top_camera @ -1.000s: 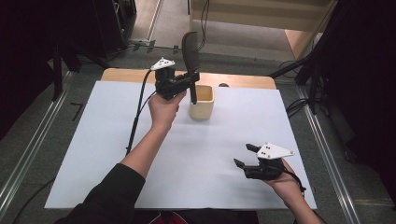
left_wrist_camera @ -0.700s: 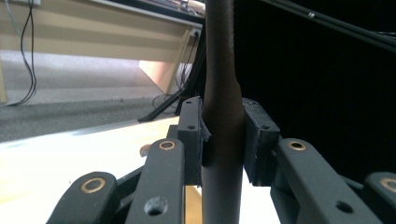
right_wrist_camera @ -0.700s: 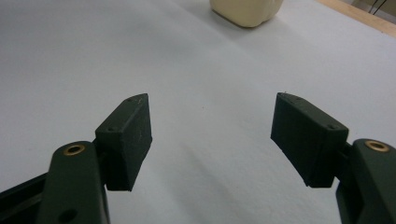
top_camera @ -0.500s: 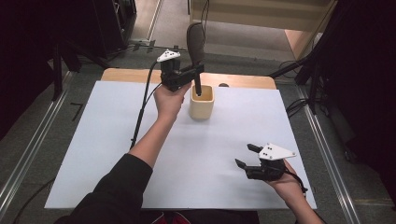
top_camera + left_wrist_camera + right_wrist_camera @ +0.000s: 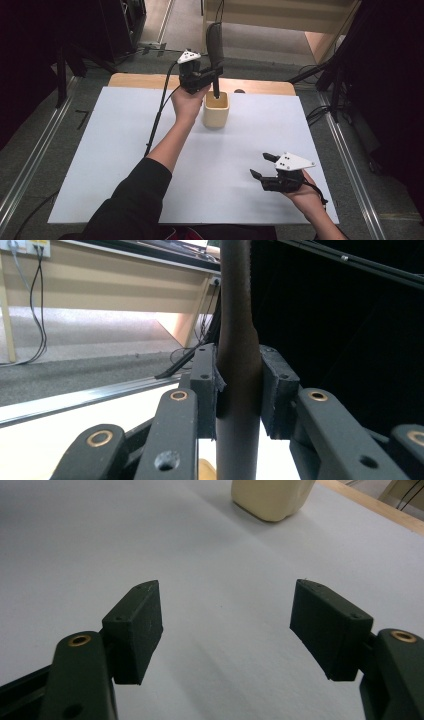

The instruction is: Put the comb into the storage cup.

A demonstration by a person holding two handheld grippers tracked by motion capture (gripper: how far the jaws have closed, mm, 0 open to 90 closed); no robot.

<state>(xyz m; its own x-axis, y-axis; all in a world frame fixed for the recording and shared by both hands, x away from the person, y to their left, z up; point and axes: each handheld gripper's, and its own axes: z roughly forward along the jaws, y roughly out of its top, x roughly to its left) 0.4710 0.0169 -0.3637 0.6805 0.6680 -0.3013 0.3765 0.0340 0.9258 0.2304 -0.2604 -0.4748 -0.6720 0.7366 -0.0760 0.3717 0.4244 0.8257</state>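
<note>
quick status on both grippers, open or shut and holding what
Left gripper: shut on the dark, long-handled spatula, its lower end in the cream square plastic cup.
Right gripper: open, holding nothing, over the white table sheet.

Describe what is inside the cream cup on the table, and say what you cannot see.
The dark utensil stands upright with its handle end in the cream cup, clamped by the left gripper. The cup's wall hides the handle's tip and the cup's bottom.

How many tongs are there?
2. The left tongs are at the far side, shut on a dark utensil standing in the cup. The right tongs are near the front right, open over the table.
</note>
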